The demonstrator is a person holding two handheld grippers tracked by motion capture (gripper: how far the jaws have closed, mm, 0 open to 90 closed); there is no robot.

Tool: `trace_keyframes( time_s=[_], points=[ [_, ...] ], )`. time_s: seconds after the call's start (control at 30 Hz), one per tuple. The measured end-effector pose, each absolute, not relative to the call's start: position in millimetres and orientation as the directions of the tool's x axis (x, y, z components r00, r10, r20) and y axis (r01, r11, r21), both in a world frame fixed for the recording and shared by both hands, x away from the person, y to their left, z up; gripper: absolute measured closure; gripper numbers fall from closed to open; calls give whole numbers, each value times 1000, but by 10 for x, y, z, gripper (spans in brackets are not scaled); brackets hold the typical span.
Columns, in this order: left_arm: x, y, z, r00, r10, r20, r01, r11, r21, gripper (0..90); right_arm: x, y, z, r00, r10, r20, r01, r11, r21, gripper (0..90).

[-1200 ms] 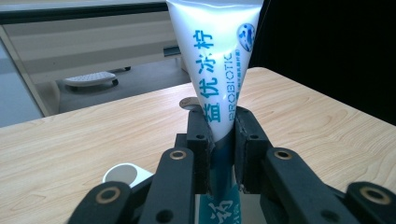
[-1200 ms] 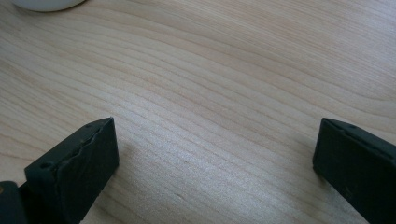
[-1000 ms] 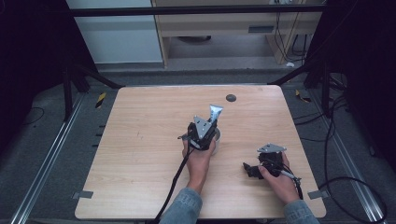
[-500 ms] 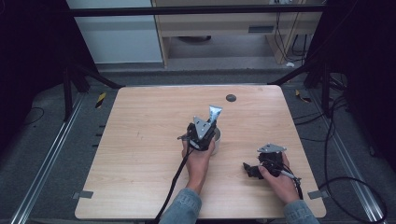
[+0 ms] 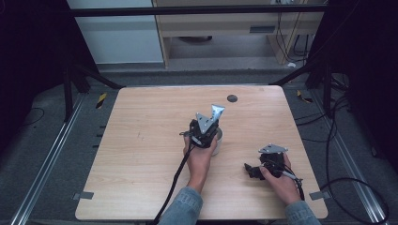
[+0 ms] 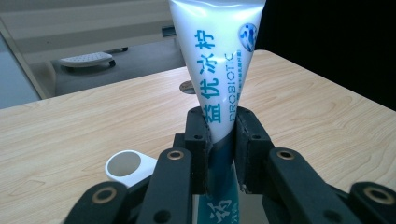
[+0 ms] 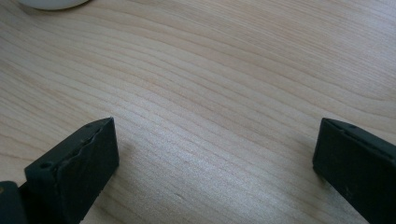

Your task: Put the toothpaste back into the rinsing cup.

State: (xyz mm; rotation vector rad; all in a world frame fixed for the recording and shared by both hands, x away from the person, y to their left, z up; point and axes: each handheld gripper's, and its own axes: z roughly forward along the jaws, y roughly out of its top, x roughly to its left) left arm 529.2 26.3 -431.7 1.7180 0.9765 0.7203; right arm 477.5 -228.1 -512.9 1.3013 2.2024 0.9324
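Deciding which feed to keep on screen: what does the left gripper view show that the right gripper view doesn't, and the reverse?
Left gripper view: the left gripper shut on a white toothpaste tube with teal print, an open white cup down at its left, and a dark round hole in the tabletop behind. Right gripper view: the right gripper with jaws wide apart and nothing between them. Both: the pale wooden table.

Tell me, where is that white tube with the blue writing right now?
The tube stands upright, pinched in the left claw near the middle of the table in the high view, just above a white cup.
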Motion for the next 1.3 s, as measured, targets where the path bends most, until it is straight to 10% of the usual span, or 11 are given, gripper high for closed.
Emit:
trace_keyframes(
  time_s=[1.3],
  points=[
    [5220, 267, -4308, 517, 855, 52, 282, -227, 932, 640, 4775, -2280, -5129, -476, 879, -15, 601, 338, 724, 5]
  ],
)
